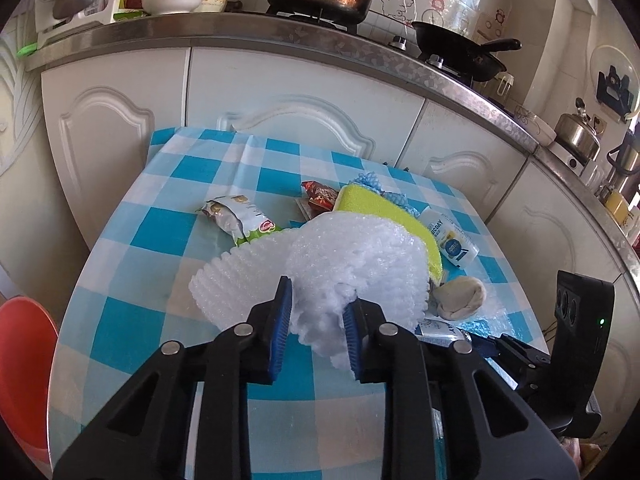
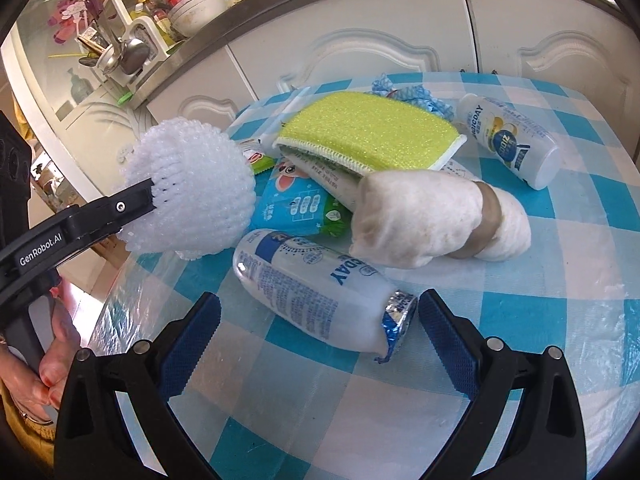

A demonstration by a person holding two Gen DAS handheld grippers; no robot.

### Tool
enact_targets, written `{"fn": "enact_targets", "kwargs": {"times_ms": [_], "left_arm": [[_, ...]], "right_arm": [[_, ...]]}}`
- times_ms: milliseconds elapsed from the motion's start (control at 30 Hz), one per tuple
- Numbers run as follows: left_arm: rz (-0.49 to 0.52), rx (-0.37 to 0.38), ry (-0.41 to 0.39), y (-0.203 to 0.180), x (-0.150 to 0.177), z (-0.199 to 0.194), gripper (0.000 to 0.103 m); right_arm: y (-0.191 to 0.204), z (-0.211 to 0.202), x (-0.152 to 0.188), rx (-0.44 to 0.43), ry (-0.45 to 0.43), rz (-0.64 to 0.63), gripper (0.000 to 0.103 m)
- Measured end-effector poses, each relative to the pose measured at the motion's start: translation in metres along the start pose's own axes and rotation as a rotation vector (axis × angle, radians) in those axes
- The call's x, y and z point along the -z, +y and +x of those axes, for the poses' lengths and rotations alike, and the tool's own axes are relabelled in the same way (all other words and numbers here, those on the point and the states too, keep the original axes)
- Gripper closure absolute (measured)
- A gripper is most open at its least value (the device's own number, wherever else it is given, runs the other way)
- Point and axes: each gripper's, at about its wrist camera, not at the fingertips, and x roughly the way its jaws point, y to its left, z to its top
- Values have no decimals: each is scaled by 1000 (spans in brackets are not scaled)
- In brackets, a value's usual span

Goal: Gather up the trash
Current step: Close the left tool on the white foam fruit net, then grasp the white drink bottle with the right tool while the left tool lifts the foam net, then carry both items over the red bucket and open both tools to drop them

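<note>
My left gripper [image 1: 318, 320] is shut on a white foam net [image 1: 352, 264], its blue pads pinching the net's near edge. The right wrist view shows that gripper [image 2: 150, 196] gripping the net [image 2: 192, 192] near the table's left edge. My right gripper [image 2: 320, 336] is open, and a white plastic bottle [image 2: 312, 300] with a torn foil lid lies on its side just ahead, between the fingers, untouched. A green-white snack wrapper [image 1: 240, 218] and a red wrapper [image 1: 320, 196] lie further back.
The table [image 1: 200, 240] has a blue-white check cloth. On it are a yellow-green sponge [image 2: 368, 128], a rolled white cloth [image 2: 432, 216], a wipes pack [image 2: 296, 204] and a second bottle [image 2: 512, 140]. White cabinets [image 1: 300, 80] stand behind. A red container [image 1: 24, 372] sits low left.
</note>
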Motion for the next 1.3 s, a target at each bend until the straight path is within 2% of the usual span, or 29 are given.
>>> {"fn": "enact_targets", "kwargs": {"times_ms": [133, 167, 233, 433, 500, 533, 567, 633, 833, 1033, 1300], "left_arm": [[-26, 6, -21, 8, 2, -17, 80], [-32, 8, -28, 11, 3, -22, 80], [-41, 10, -44, 15, 5, -33, 80], [-60, 17, -76, 27, 14, -62, 80], [-66, 15, -84, 32, 17, -71, 80], [-72, 14, -86, 36, 19, -75, 80], [-79, 14, -88, 40, 22, -78, 80], [-97, 11, -91, 49, 26, -84, 80], [-143, -20, -93, 78, 41, -100, 80], [-214, -106, -102, 126, 59, -119, 80], [-361, -287, -121, 213, 84, -141, 80]], "right_arm": [[14, -5, 1, -1, -10, -35, 10], [17, -7, 2, -5, -12, -43, 19], [24, -9, 3, -7, -9, -61, 30], [48, -1, 12, 25, 24, -138, 30], [55, 3, 17, 36, 42, -160, 33], [59, 4, 20, 35, 50, -172, 38], [62, 5, 22, 37, 58, -184, 47], [69, 6, 27, 53, 70, -208, 56], [82, 4, 34, 60, 60, -226, 58], [110, -3, 29, -24, 49, -216, 58], [187, 26, 12, -251, 119, -233, 58]]}}
